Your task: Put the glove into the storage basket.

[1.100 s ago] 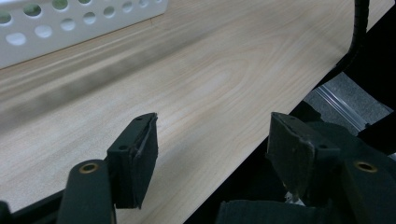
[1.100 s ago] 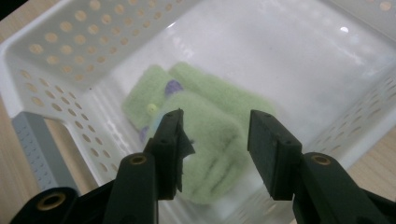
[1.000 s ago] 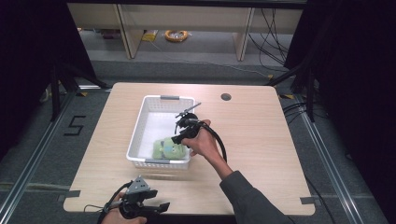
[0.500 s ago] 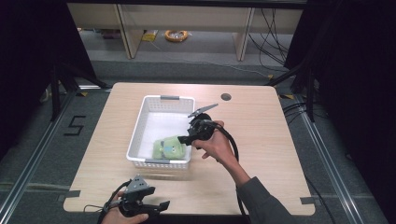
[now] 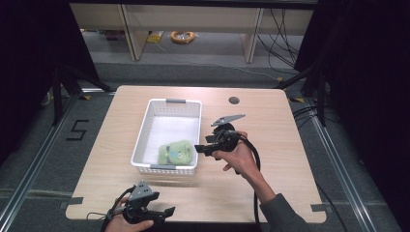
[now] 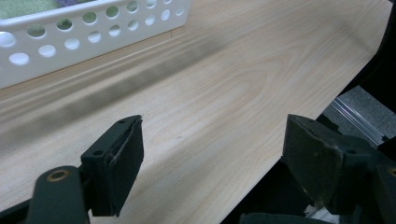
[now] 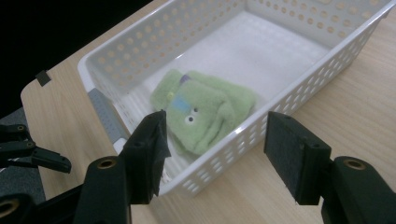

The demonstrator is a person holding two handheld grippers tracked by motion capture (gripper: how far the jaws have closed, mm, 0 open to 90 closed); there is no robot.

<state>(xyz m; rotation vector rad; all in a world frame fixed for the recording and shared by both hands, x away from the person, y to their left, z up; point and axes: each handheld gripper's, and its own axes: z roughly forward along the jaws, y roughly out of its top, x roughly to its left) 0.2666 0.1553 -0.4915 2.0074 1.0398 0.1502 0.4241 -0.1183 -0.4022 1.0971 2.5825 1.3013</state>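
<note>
1. Task item: green plush toy (image 5: 176, 151), soft, w/ small eyes. Location: inside the white basket (image 5: 145, 129), at the end nearest the person, lying flat on the basket floor. In the right gripper view the toy (image 7: 205, 109) sits close to the near side wall; rest of the basket (image 7: 299, 100) floor is bare.

2. Right gripper (image 5: 202, 149): held above the table (image 5: 280, 140), just beside the basket's right wall, pointing toward the toy. Jaws wide apart, nothing between them (confirmed in right gripper view (image 7: 212, 154)). Not touching toy or basket.

3. Left gripper (image 5: 162, 212): low at the near table edge, well apart from the basket. Jaws wide, empty; in its own view (image 6: 212, 168) they frame bare tabletop, w/ the basket wall (image 6: 93, 32) farther off.

4. Status (judgement): the toy is in the basket and both tools are empty, so placement reads as done, approx. complete.

5. Alt. reading: if the job is to take the toy out, nothing is started; the right tool would need to pass over the rim and close on the plush.

6. Remaining (judgement): little or none for placement.
</note>
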